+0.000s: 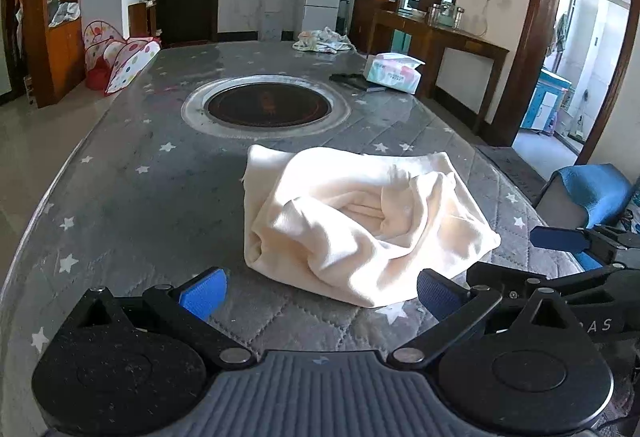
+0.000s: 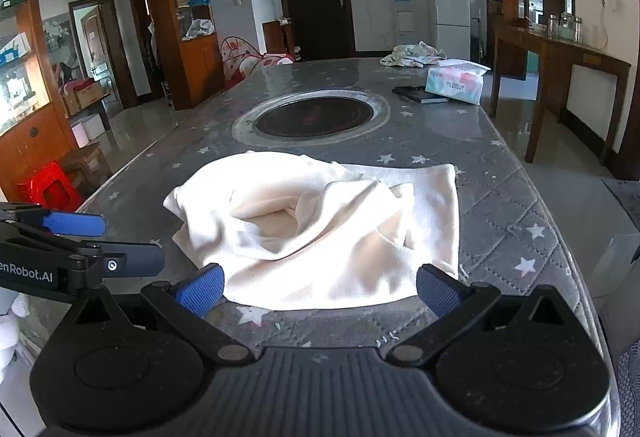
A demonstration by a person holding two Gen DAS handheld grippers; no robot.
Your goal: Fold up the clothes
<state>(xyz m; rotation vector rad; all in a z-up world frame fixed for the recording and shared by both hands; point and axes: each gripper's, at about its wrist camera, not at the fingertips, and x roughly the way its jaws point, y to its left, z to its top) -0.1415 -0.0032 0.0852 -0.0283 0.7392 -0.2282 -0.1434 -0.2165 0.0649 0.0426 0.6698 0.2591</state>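
Left wrist view: cream garment (image 1: 360,225) lies bunched just beyond spread jaws.

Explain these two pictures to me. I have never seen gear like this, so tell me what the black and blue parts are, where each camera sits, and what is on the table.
The black and blue parts are two hand-held grippers, each with a camera looking along its fingers. One picture comes from the left gripper, the other from the right gripper. Both stand open and hold nothing. On the grey star-patterned table a rumpled cream garment lies just ahead of them. Beyond it are a round black inset, a tissue box beside a dark flat object, and bunched cloth at the far end.
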